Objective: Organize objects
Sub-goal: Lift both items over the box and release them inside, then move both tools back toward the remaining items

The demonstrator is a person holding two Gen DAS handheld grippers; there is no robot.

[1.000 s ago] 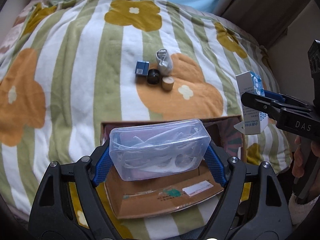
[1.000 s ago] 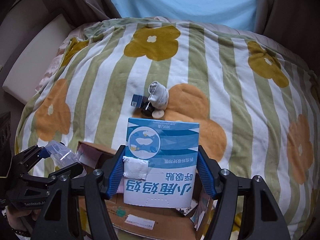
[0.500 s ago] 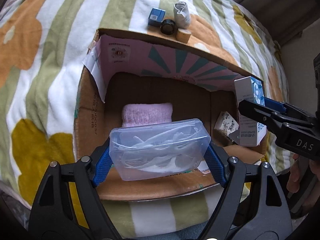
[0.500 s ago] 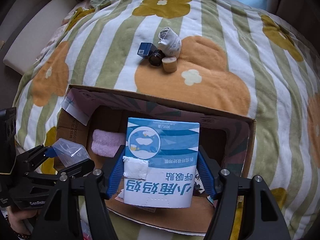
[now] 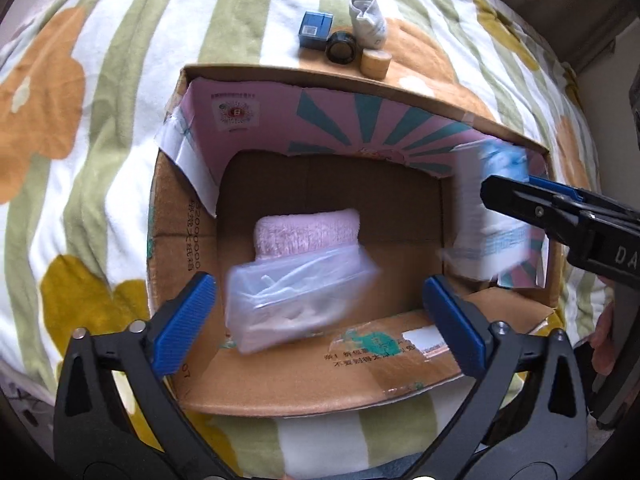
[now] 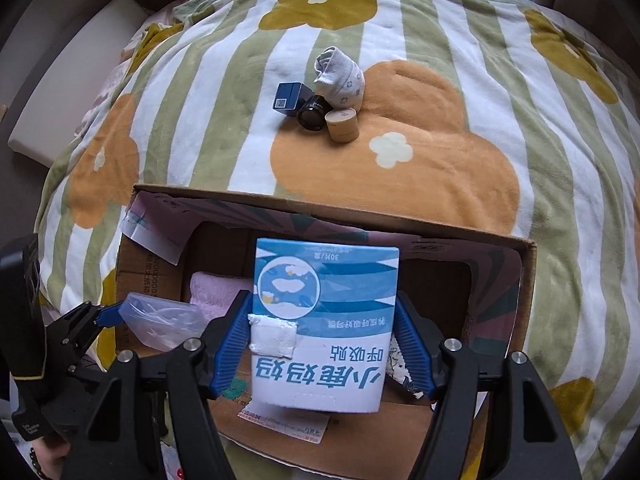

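Left gripper (image 5: 318, 316) is angled down over the cardboard box (image 5: 304, 376), jaws apart; the clear container (image 5: 300, 296), blurred, sits between them over the box interior. Right gripper (image 6: 324, 344) clamps the blue-white carton (image 6: 322, 320) above the box.

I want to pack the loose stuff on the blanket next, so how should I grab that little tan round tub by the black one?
Take the tan tub across its curved side wall from above, fingers closing from its open right side and the box side. It stands upright, lid up. The black cylinder sits tight against its left, the rolled sock just behind.
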